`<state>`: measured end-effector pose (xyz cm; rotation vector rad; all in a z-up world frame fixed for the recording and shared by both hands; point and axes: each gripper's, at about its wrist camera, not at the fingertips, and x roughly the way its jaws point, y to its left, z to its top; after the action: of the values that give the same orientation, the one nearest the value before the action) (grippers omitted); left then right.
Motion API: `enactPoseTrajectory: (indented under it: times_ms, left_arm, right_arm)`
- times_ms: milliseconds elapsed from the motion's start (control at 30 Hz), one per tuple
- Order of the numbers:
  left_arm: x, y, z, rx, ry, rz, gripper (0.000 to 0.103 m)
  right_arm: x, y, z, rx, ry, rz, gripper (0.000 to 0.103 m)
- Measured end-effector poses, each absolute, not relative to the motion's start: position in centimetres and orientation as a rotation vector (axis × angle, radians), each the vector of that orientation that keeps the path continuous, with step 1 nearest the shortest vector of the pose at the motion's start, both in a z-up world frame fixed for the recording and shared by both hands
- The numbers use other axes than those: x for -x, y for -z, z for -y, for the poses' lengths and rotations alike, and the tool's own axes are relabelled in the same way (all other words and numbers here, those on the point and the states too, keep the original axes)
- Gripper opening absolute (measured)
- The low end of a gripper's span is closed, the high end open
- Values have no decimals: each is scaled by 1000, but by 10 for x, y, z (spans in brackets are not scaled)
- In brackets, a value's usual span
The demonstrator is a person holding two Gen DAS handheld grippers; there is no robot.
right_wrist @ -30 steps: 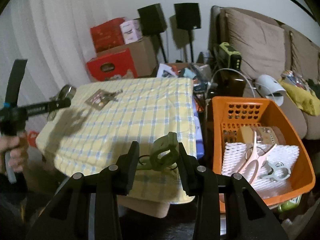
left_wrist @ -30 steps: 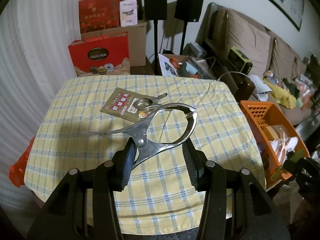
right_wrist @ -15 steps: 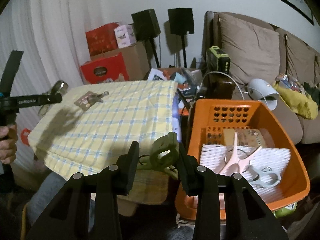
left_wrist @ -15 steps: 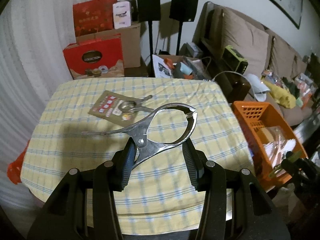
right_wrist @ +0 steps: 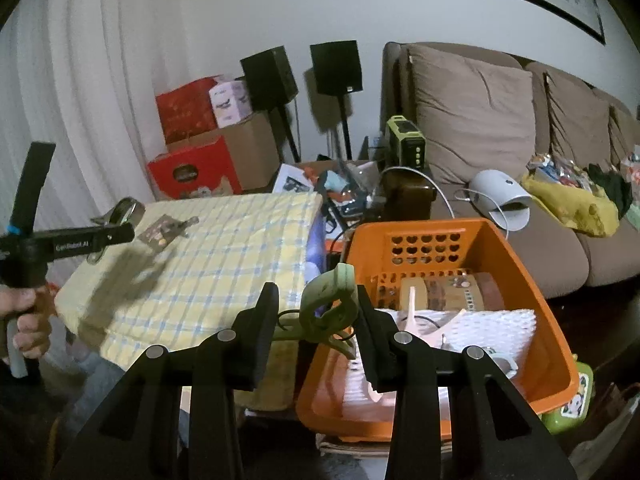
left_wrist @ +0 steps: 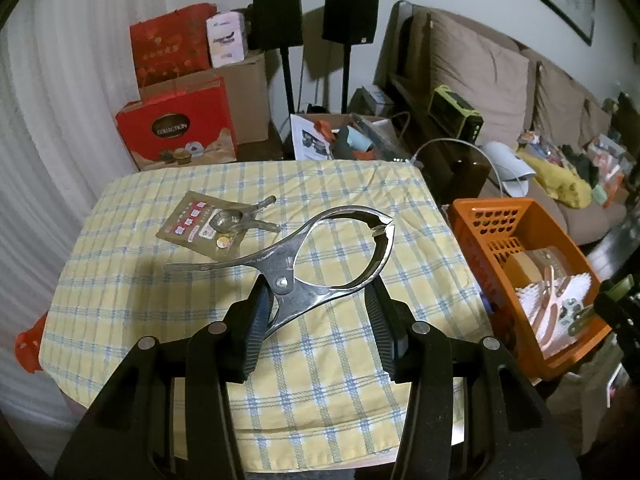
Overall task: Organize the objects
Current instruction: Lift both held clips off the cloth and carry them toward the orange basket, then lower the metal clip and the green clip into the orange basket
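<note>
Gripping one steel clamp [left_wrist: 320,264] – left tool [left_wrist: 320,320], right tool [right_wrist: 316,320] – one green clip [right_wrist: 330,304]

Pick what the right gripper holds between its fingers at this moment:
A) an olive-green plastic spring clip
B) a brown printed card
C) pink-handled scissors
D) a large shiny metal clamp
A: in the right wrist view the right gripper is shut on the olive-green plastic spring clip, in front of the orange plastic basket; the pink-handled scissors lie inside that basket.
</note>
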<state>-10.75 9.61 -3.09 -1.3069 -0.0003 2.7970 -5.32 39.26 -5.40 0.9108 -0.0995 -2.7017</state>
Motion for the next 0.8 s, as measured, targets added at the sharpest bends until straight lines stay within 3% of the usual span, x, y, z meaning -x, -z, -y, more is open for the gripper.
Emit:
enactPoseTrajectory:
  times_ms: [800]
  left_arm:
    - [111, 7, -136, 1199, -2733, -73, 44]
  right_arm:
    - [53, 53, -426, -929, 2857, 50, 37]
